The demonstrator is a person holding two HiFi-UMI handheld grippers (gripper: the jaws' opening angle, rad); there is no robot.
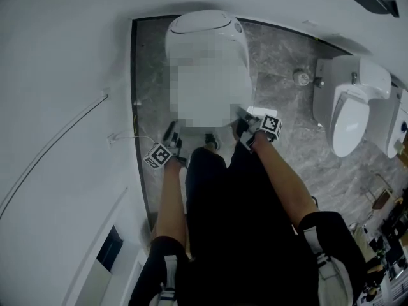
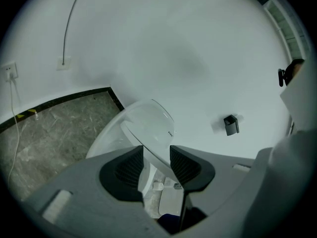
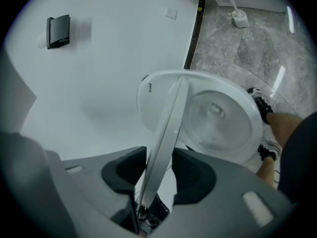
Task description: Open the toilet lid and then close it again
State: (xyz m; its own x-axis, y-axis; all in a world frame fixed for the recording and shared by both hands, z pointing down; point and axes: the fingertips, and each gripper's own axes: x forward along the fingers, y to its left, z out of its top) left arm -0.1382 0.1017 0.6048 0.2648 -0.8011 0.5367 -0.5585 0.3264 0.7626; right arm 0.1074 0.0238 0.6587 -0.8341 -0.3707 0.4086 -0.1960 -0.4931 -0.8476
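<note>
While the toilet lid (image 3: 167, 118) stands tilted partway up over the bowl (image 3: 218, 120), I judge the opening step to be in hand. My left gripper (image 2: 156, 155) and right gripper (image 3: 159, 160) each clamp its edge. Next I'd swing it upright against the wall, gently.

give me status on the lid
Left gripper and right gripper shut on lid edge. Lid part raised, bowl showing. Nothing seen in its way.
</note>
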